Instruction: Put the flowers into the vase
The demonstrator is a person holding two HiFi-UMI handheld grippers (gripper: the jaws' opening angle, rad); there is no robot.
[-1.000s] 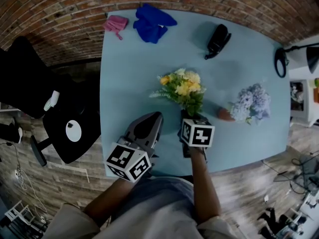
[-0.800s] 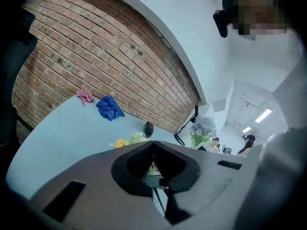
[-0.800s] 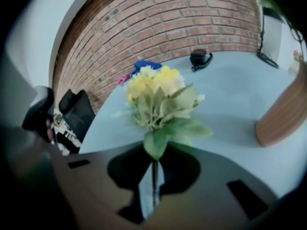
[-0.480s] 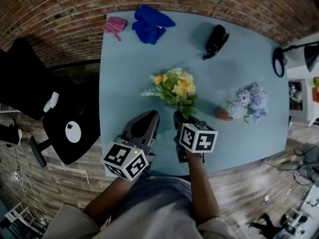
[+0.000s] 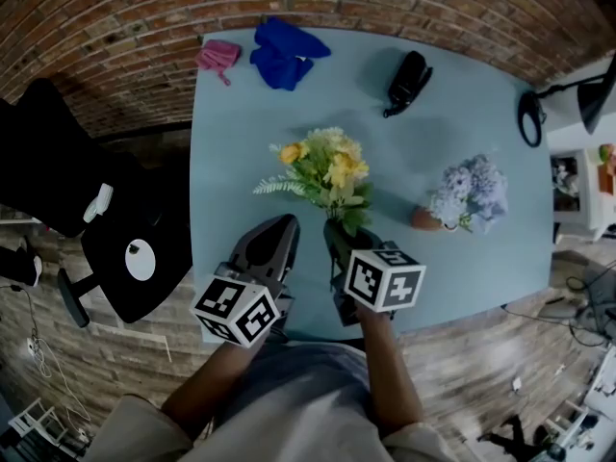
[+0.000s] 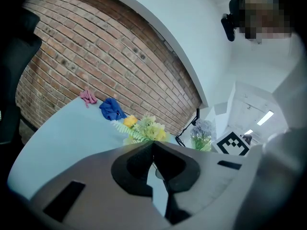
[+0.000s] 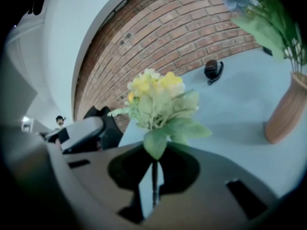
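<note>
1. The left gripper sits idle low on the blue table, jaws pressed together on nothing. It is near the bunch and not touching it.
2. The yellow flowers are a small bunch with pale green leaves and a fern sprig sticking out left. The head is held out over the table middle, well apart from the vase. They look artificial, so probably very light, with a springy head that will wobble on a thin stalk. The blooms are soft, so crushing them is no good. The hold belongs low on the bare stem, below the leaves.
3. The right gripper is pinching that bunch. Its own view shows the thin stem running down between the pads, with one big leaf right at the jaw tips. The jaws have just been closing on the stem. The stalk is narrow and likely smooth plastic or wire, so it could swivel or slip in the pinch. My guess is the grip needs to be firm and the stem kept pointing down on approach.
4. The vase is brownish and narrow-necked, and stands at the table's right. Lilac flowers already fill it, so there is not much room at the mouth. It probably tips easily if nudged sideways. The new stem should go in from above, beside the lilac stalks.
</note>
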